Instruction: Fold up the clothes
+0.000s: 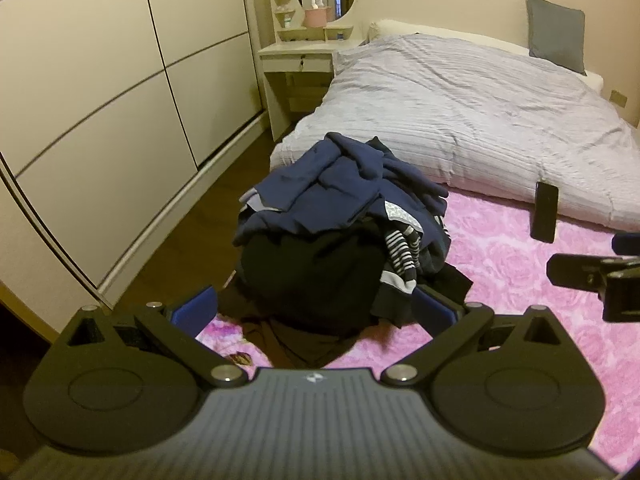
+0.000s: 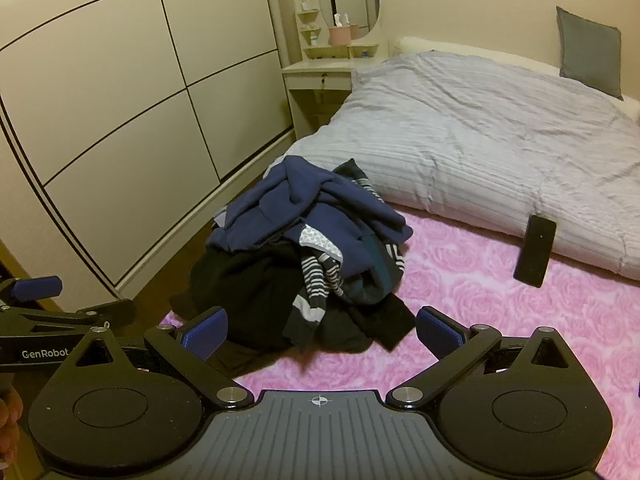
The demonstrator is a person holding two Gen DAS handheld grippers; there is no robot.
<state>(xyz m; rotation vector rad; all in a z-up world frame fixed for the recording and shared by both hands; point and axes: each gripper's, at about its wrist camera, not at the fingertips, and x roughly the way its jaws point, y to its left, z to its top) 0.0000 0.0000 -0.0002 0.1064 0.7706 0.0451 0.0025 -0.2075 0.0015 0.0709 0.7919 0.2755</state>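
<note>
A heap of clothes [image 1: 340, 224] lies at the left end of a pink rose-patterned rug [image 1: 500, 280]: navy garments on top, a black garment at the front, a striped piece at the right. It also shows in the right wrist view [image 2: 304, 256]. My left gripper [image 1: 316, 312] is open and empty, its blue pads on either side of the heap's near edge, close to the black garment. My right gripper [image 2: 320, 332] is open and empty, just short of the heap. Part of the right gripper shows at the right edge of the left wrist view [image 1: 592, 276].
A low bed with a grey duvet [image 1: 460, 108] lies behind the rug. A black phone [image 1: 545, 212] leans against its edge. White wardrobe doors [image 1: 100, 100] run along the left. A small dressing table with a round mirror [image 1: 304, 52] stands in the corner.
</note>
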